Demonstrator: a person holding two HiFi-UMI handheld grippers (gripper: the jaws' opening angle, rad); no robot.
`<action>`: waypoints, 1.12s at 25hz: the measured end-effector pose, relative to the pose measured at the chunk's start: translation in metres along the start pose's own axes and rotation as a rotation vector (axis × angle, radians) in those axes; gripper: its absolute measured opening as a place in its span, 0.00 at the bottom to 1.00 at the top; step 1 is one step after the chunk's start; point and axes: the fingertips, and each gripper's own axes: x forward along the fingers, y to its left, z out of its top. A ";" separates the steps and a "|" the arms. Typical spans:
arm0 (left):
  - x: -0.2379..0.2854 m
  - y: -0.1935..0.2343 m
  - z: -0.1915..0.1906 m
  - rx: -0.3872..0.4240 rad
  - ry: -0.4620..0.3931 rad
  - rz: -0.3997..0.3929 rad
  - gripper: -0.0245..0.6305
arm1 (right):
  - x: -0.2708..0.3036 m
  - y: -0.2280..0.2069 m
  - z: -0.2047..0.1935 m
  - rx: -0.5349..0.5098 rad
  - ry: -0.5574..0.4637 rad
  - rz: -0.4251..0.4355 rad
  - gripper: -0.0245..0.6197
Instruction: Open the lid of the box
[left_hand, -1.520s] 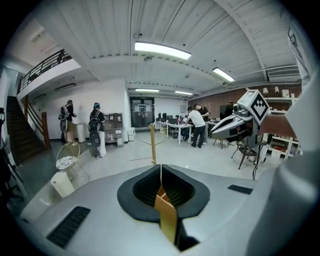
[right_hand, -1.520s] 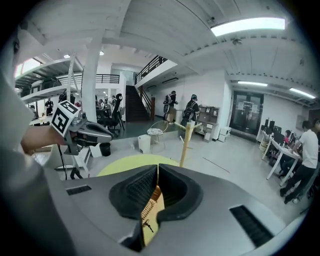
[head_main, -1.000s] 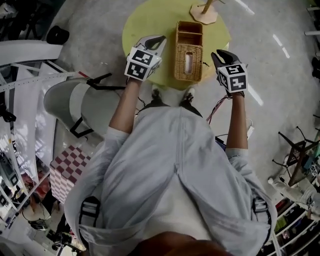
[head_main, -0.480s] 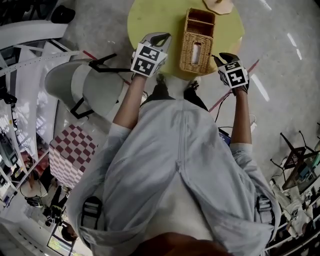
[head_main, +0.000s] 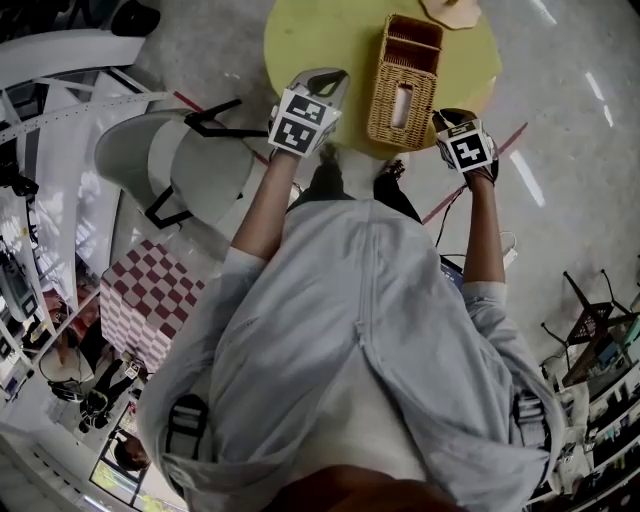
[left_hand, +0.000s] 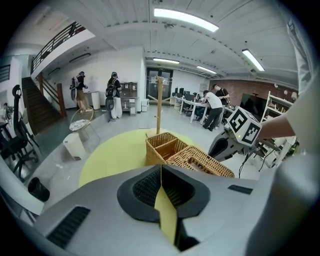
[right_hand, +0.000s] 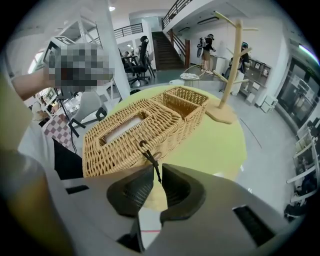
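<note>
**Lid Not Yet Lifted, Right Claw at the Latch**

The right claw (right_hand: 154, 172) has its jaws a narrow slit apart. The tip of the one black latch cord (right_hand: 150, 160) hangs into that slit and does not look clamped. The left claw (left_hand: 161, 169) is pressed together at the tips and holds nothing.

Just ahead of the right claw, and ahead and to the right of the left claw, sits the one wicker box (right_hand: 112, 160) on the one round yellow table (right_hand: 215, 145). Its slotted lid (right_hand: 165, 122) lies flat and closed, while the compartment (right_hand: 186, 97) beyond it has no cover. Farthest from the right claw stands one wooden branch stand (right_hand: 227, 65).

By the look of it, none of the opening is done. The cord has to be gripped and freed, then the lid raised.
</note>
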 end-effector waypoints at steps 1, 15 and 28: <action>0.000 0.000 0.000 0.001 -0.005 -0.001 0.09 | 0.000 0.000 0.000 0.007 -0.002 -0.003 0.14; -0.023 -0.001 0.012 0.037 -0.078 -0.018 0.09 | -0.030 0.012 0.020 0.054 -0.089 -0.015 0.08; -0.076 0.038 0.032 0.023 -0.174 0.033 0.09 | -0.088 0.050 0.100 -0.015 -0.221 -0.049 0.08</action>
